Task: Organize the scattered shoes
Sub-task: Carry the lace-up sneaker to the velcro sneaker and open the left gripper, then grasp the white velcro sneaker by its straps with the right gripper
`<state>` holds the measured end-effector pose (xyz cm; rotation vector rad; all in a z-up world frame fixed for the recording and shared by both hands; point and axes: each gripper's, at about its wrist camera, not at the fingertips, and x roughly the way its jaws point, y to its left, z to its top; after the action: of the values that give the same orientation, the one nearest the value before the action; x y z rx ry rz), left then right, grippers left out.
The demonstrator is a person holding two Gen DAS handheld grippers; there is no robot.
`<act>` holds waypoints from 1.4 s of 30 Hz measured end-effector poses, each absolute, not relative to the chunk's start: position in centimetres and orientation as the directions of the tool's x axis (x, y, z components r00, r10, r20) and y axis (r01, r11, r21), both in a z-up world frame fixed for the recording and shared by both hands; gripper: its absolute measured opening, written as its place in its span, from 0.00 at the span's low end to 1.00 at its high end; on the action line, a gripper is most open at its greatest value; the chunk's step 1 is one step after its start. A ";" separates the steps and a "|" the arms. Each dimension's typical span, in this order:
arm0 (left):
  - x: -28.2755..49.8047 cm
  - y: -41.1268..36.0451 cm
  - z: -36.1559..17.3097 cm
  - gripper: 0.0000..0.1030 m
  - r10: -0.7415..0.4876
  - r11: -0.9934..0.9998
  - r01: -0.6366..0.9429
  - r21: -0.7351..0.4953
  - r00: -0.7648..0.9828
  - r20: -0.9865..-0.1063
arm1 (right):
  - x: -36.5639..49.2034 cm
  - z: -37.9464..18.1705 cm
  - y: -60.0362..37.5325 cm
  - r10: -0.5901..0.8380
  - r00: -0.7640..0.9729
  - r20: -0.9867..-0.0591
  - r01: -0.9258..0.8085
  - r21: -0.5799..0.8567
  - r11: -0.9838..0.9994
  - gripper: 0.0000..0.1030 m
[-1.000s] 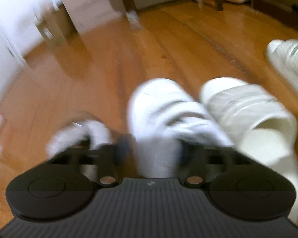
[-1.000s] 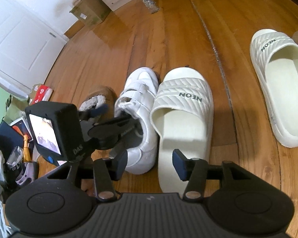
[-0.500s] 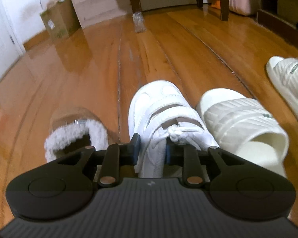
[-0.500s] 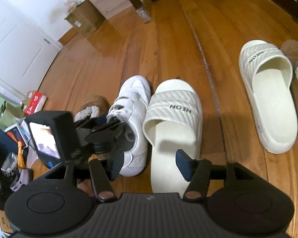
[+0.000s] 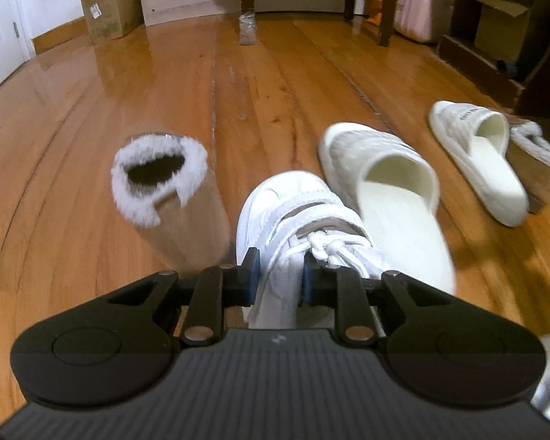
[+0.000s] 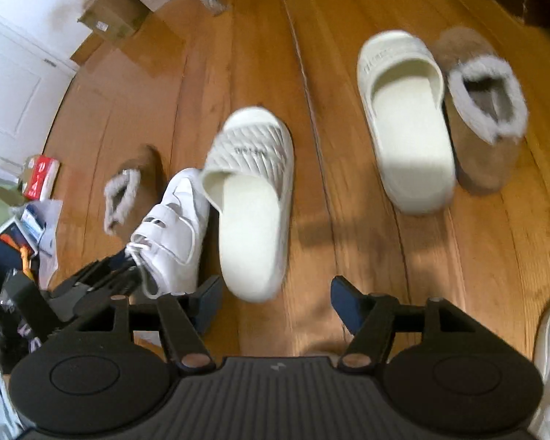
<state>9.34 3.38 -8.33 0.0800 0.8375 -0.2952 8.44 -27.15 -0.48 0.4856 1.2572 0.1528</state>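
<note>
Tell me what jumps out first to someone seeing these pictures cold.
First is the white sneaker, its heel collar pinched in the left gripper at the bottom centre of the left wrist view. To its right on the wood floor lie two cream slides: the near slide touching the sneaker, the far slide beside a tan fur-lined slipper. The right gripper hangs open and empty.

white sneaker (image 5: 304,212) being shown | cream ridged slides (image 6: 253,198), one just beside sneaker, other (image 6: 407,121) well apart | tan slippers (image 5: 172,198) being edged with grey-white fleece | floor (image 5: 91,117) being seen honey-brown
</note>
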 end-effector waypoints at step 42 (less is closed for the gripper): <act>-3.3 3.4 -7.7 0.89 -0.405 0.875 0.338 -0.348 0.116 -0.907 | -1.0 0.5 -10.7 0.389 0.106 -0.915 -0.873 0.101 0.477 0.48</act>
<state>-3.34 3.37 -7.73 -0.0597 1.3487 -0.5447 -1.00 -10.68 0.52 -0.5441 1.1018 1.0000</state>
